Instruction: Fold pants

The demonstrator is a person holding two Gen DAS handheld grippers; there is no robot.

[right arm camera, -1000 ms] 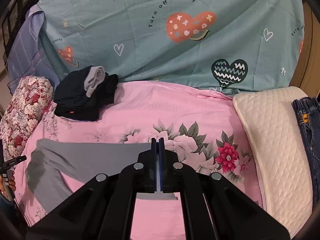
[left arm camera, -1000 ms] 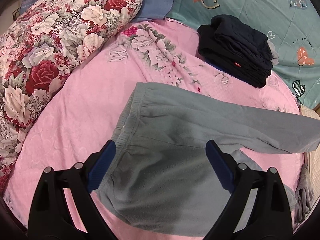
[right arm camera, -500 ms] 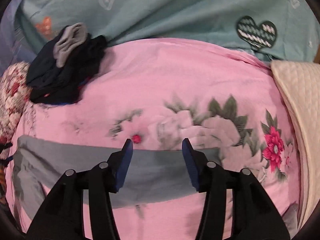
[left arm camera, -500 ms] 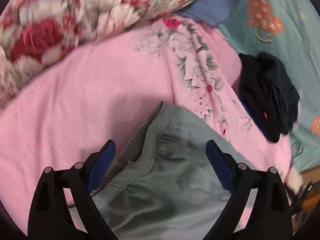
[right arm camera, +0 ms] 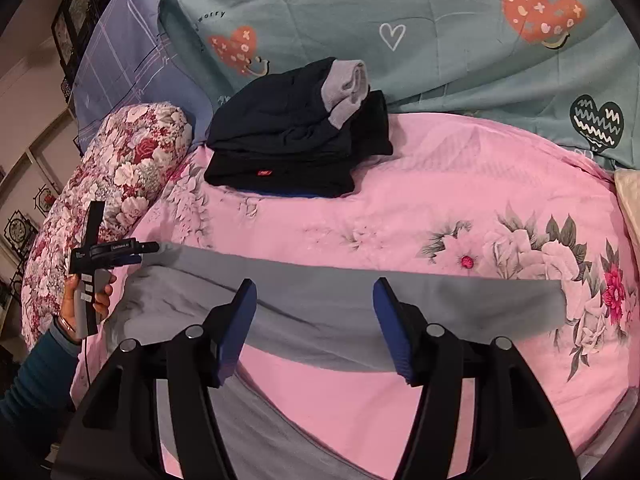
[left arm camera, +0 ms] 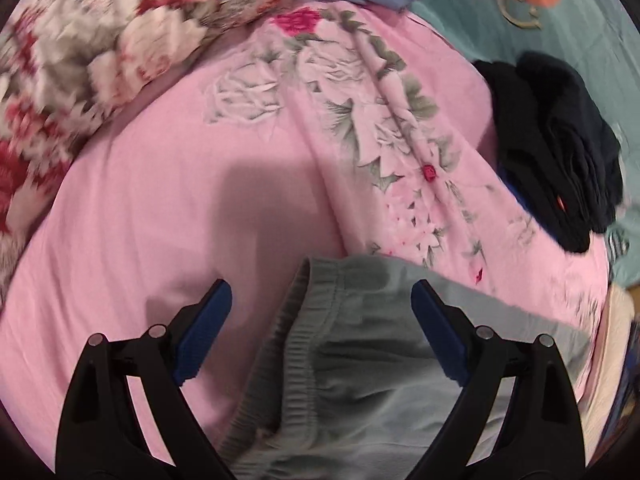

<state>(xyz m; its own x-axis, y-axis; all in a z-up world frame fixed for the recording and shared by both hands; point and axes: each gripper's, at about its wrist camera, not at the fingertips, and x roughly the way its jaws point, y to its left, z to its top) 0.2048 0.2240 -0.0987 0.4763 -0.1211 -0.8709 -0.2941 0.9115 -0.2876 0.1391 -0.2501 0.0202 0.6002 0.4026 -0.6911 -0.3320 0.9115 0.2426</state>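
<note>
A bedroom in a home is shown: a bed is covered with a pink flowered sheet (right arm camera: pixel 420 184), a teal quilt (right arm camera: pixel 440 40) printed with hearts is bunched behind it, and a red-rose pillow (right arm camera: pixel 120 168) and a blue checked pillow (right arm camera: pixel 132 64) are set at one end. Folded dark clothes (right arm camera: pixel 296 136) are piled on the sheet.

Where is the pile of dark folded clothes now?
In the right wrist view the dark folded clothes lie at upper centre on the pink sheet, beyond the grey pants, right of the floral pillow.
</note>
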